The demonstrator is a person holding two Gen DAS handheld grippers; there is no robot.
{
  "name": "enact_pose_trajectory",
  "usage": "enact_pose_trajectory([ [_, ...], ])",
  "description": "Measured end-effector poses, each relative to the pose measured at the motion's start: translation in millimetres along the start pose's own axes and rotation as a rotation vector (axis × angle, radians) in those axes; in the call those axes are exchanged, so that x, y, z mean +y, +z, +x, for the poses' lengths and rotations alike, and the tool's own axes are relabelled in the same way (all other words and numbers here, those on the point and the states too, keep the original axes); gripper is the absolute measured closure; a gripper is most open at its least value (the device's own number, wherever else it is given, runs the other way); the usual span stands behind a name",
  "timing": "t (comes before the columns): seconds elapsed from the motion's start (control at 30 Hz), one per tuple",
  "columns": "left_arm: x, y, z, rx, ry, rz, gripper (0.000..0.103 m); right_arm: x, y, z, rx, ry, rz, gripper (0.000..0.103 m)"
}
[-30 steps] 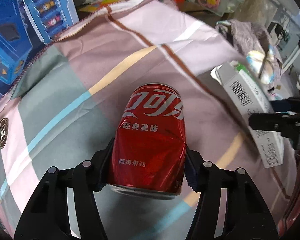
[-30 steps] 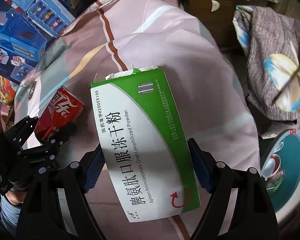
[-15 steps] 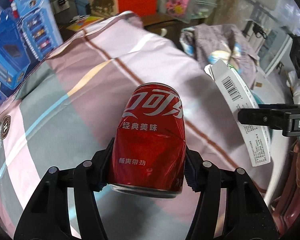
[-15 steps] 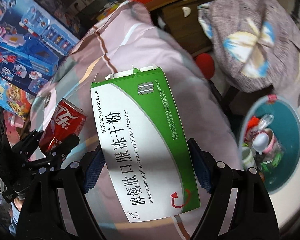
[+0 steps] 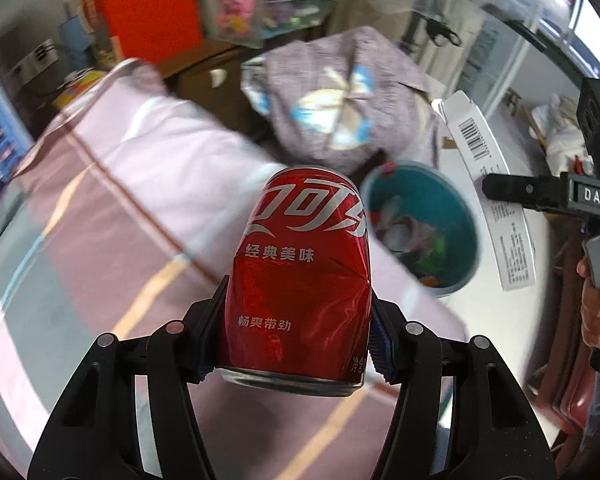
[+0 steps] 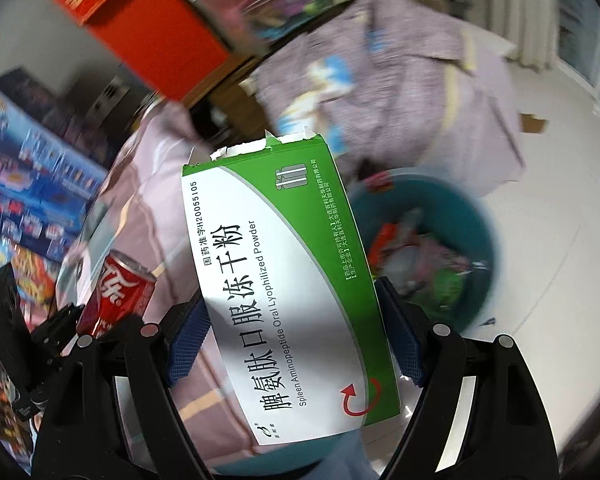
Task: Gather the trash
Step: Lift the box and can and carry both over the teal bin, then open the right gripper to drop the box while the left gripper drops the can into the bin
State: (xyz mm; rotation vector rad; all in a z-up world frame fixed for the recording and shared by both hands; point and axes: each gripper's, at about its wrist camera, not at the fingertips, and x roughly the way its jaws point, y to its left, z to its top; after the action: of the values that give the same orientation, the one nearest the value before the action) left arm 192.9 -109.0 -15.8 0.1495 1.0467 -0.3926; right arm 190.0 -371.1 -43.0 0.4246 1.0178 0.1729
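A dented red cola can [image 5: 300,276] sits clamped in my left gripper [image 5: 294,340], held in the air above the striped bedspread [image 5: 112,216]. My right gripper [image 6: 292,340] is shut on a green and white medicine box [image 6: 284,280] with a torn top flap. A teal trash bin [image 5: 460,216] stands on the floor past the bed's edge, holding several pieces of rubbish. In the right wrist view the bin [image 6: 476,216] lies just right of the box, and the can [image 6: 116,292] shows at lower left. The box [image 5: 488,188] and right gripper appear at right in the left wrist view.
A lilac patterned cloth bundle [image 5: 340,96] lies behind the bin. A red box [image 6: 168,40] and blue toy cartons [image 6: 28,208] stand along the left. White floor [image 6: 548,184] spreads right of the bin. A hand [image 5: 592,308] holds the right gripper's handle.
Both grippers have swung away from over the bedspread toward its edge, each still holding its item. The teal bin has come into view ahead of both.
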Motion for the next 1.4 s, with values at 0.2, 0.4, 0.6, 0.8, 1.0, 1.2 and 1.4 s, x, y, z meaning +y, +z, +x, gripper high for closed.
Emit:
enact_pose_trajectory([
  [0.2, -52, 18, 21, 0.022, -0.045, 0.065, 0.042, -56, 5, -14, -0.035, -0.036, 0.085, 0.028],
  [0.4, -85, 29, 50, 0.057, -0.071, 0.110, 0.042, -90, 6, 5, -0.005, -0.051, 0.150, 0.028],
  [0.6, -98, 40, 80, 0.099, -0.088, 0.119, 0.042, -107, 10, 28, 0.048, -0.057, 0.180, 0.028],
  [0.8, -106, 48, 98, 0.117, -0.105, 0.123, 0.042, -115, 15, 45, 0.074, -0.058, 0.199, 0.027],
  [1.0, -111, 51, 108, 0.128, -0.113, 0.124, 0.042, -121, 16, 56, 0.101, -0.058, 0.226, 0.026],
  [1.2, -111, 51, 116, 0.142, -0.114, 0.122, 0.042, -125, 17, 56, 0.095, -0.065, 0.230, 0.023],
  [1.4, -112, 52, 119, 0.146, -0.119, 0.122, 0.042, -126, 15, 52, 0.096, -0.085, 0.233, 0.022],
])
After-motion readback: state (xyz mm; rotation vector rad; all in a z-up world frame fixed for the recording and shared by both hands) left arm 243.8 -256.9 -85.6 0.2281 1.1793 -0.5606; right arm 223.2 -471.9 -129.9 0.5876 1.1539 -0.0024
